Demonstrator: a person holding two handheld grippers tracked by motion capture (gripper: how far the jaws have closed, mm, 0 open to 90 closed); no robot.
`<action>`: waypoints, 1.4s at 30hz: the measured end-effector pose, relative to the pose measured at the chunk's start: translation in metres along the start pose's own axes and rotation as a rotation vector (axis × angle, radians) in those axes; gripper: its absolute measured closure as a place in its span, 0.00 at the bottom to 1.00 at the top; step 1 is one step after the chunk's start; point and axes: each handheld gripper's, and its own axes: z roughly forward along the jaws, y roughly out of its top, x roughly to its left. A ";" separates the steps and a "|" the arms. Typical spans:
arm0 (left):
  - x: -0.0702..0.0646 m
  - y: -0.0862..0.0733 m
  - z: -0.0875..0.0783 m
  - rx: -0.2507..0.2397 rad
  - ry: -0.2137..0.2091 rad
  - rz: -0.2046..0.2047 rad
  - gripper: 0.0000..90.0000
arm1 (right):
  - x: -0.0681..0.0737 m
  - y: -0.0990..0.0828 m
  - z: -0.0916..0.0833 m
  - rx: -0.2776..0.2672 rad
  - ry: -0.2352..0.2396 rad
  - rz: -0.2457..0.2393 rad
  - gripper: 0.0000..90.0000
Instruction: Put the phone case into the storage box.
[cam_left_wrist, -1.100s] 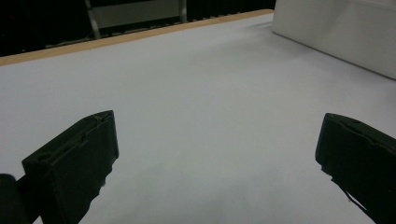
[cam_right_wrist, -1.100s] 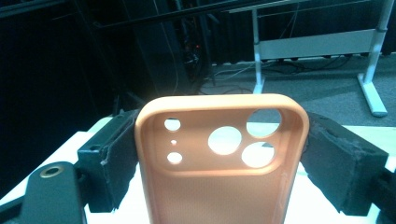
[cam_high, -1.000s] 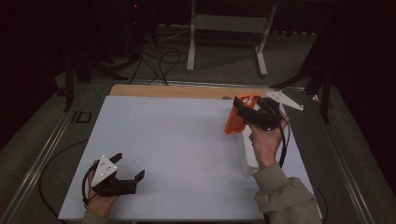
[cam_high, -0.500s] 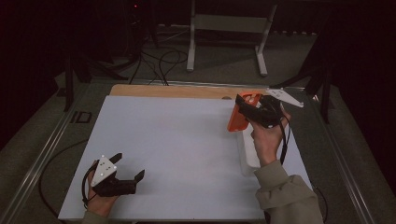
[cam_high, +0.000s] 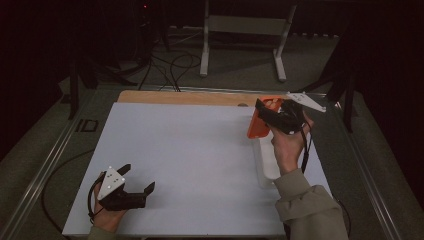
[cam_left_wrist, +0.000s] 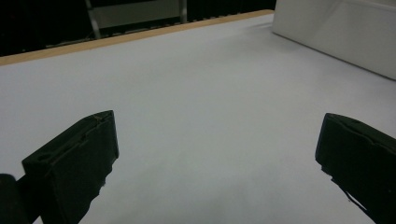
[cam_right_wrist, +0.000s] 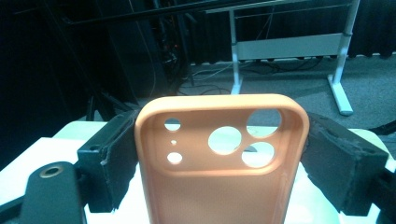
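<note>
You had bare tabletop ahead of your left gripper; only the white box blocked the right edge.

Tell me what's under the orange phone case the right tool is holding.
The case is clamped in the right tool above the far end of a white box on the table. The hand covers part of the box, so its contents cannot be seen.

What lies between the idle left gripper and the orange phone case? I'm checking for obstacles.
Nothing: in the high view, bare white tabletop separates the left gripper from the orange phone case.
</note>
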 end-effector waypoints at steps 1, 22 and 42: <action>0.000 0.000 0.000 -0.001 0.000 -0.001 0.00 | 0.000 0.000 0.001 0.000 -0.004 -0.001 0.18; 0.000 0.000 -0.001 -0.006 0.001 -0.008 0.00 | -0.012 0.004 0.009 -0.006 -0.047 -0.002 0.18; 0.001 0.000 -0.001 -0.007 0.003 -0.009 0.00 | -0.028 0.003 0.019 -0.009 -0.104 0.013 0.18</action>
